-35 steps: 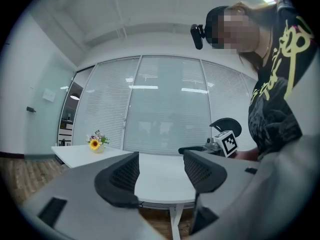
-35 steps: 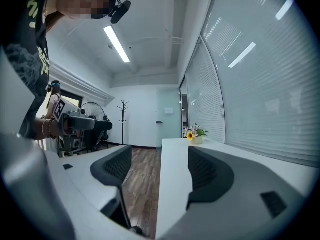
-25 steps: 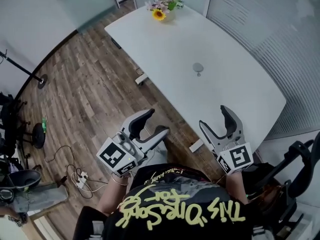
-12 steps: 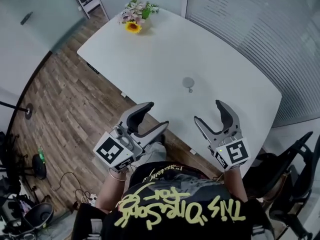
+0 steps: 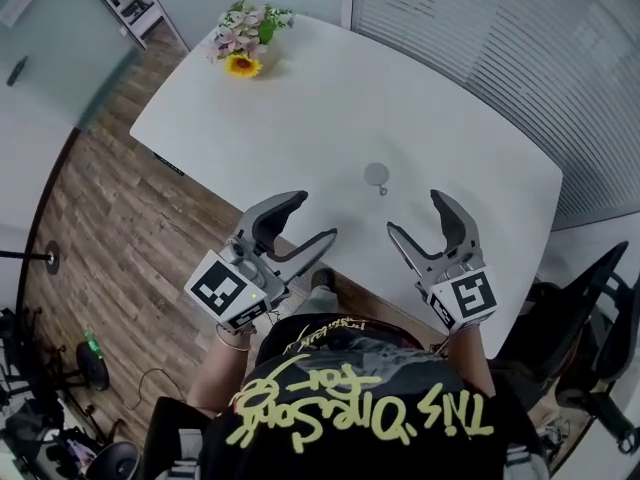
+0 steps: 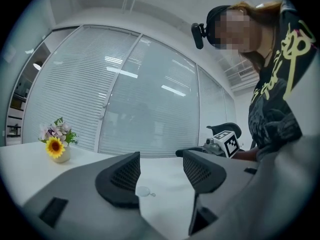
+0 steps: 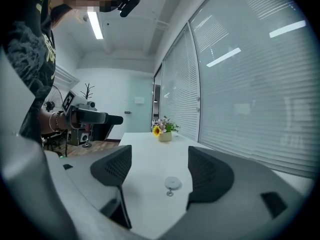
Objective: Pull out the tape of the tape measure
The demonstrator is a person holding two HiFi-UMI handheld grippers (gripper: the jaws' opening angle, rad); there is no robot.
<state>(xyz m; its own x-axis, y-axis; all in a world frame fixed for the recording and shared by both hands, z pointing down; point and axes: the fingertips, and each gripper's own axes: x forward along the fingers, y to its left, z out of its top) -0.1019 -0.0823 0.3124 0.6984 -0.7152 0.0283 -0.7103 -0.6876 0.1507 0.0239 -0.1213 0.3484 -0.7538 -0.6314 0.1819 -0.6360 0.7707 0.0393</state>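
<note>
**Surface materials and finishes around the worktop.**
Worktop (image 5: 300, 108): white, smooth and even, with a low sheen. Tape measure (image 5: 376, 175): small round pale case, smooth, apparently plastic. Left gripper (image 5: 312, 218) and right gripper (image 5: 415, 213): matt grey moulded plastic, each with a matt white marker cube printed in black. Their pads (image 6: 122, 176) are dark and matt with a fine grid texture, rubber-like. Floor (image 5: 110, 218): brown wood-grain planks of mixed tone, satin finish. Shirt (image 5: 360, 408): black cloth with yellow printed lettering. Slatted panes (image 7: 250, 84): finely ribbed and glossy, reflecting the ceiling lights.
</note>
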